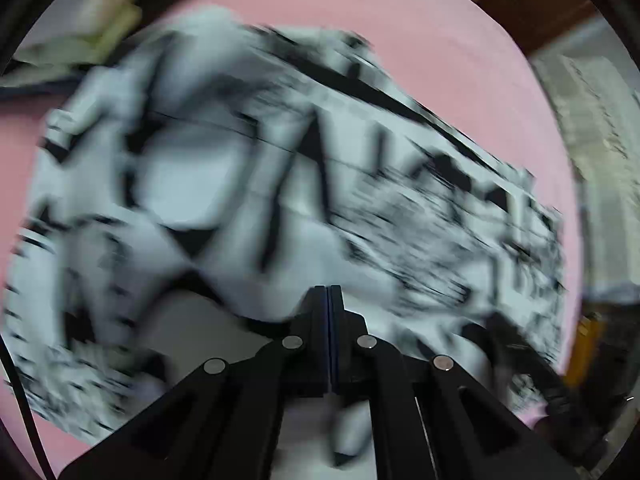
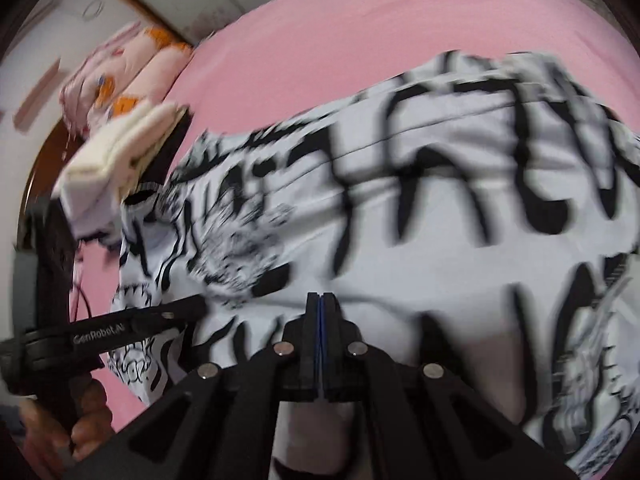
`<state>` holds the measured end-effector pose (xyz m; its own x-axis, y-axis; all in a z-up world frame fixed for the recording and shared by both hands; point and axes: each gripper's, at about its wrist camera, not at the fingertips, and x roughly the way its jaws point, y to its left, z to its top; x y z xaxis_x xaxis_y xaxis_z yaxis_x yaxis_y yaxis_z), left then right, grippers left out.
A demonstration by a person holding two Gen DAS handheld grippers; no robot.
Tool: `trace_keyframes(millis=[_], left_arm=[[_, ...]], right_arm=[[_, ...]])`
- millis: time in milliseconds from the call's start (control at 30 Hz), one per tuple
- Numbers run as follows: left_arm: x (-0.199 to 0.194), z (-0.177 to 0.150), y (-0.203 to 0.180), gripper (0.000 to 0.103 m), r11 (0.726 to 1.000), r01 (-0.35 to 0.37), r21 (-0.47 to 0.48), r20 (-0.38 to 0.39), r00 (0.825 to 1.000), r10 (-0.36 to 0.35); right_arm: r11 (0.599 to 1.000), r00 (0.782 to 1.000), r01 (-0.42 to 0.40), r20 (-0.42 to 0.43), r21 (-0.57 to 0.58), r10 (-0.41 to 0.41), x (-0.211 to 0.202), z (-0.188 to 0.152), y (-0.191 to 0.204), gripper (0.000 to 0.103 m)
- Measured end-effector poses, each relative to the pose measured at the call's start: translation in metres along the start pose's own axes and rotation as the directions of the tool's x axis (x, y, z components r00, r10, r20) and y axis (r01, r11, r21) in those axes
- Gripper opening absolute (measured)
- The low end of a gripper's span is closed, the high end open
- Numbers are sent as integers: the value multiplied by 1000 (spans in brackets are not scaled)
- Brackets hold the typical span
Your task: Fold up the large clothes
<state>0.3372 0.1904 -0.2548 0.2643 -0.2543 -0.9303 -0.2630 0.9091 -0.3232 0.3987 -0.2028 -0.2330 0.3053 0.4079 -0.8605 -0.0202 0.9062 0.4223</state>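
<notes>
A large white garment with black printed lettering (image 1: 248, 184) lies spread over a pink bed sheet (image 1: 360, 20); it also fills the right wrist view (image 2: 400, 220). Both views are motion-blurred. My left gripper (image 1: 329, 292) is shut, with white cloth bunched around and below its fingers. My right gripper (image 2: 322, 300) is shut too, its tips pressed into the garment's near edge with cloth under the fingers. The left gripper's body (image 2: 100, 332) shows at the left of the right wrist view, held by a hand (image 2: 80, 420).
Folded cream clothes (image 2: 124, 148) lie at the sheet's edge, also seen in the left wrist view (image 1: 96, 28). A pink and orange patterned pillow (image 2: 132, 60) sits behind them. Wooden furniture (image 1: 532, 4) and a wall stand beyond the bed.
</notes>
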Motion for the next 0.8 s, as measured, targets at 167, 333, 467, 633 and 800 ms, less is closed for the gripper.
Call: trace_keyframes(millis=[167, 333, 467, 633, 800], left_arm=[[4, 27, 43, 1, 998, -41, -48, 64, 997, 44], [-2, 63, 56, 1, 995, -64, -75, 138, 988, 74], [-4, 81, 56, 1, 994, -73, -80, 147, 986, 84], [-33, 86, 57, 1, 993, -80, -87, 198, 975, 96], [-84, 76, 66, 7, 988, -127, -83, 259, 955, 145]], right_arm=[[977, 975, 211, 62, 26, -213, -23, 6, -37, 0], [923, 935, 334, 59, 191, -350, -45, 10, -91, 0], [903, 943, 281, 82, 326, -323, -66, 4, -123, 0], [898, 925, 338, 75, 282, -371, -74, 4, -107, 0], [929, 945, 269, 118, 253, -306, -82, 9, -63, 0]])
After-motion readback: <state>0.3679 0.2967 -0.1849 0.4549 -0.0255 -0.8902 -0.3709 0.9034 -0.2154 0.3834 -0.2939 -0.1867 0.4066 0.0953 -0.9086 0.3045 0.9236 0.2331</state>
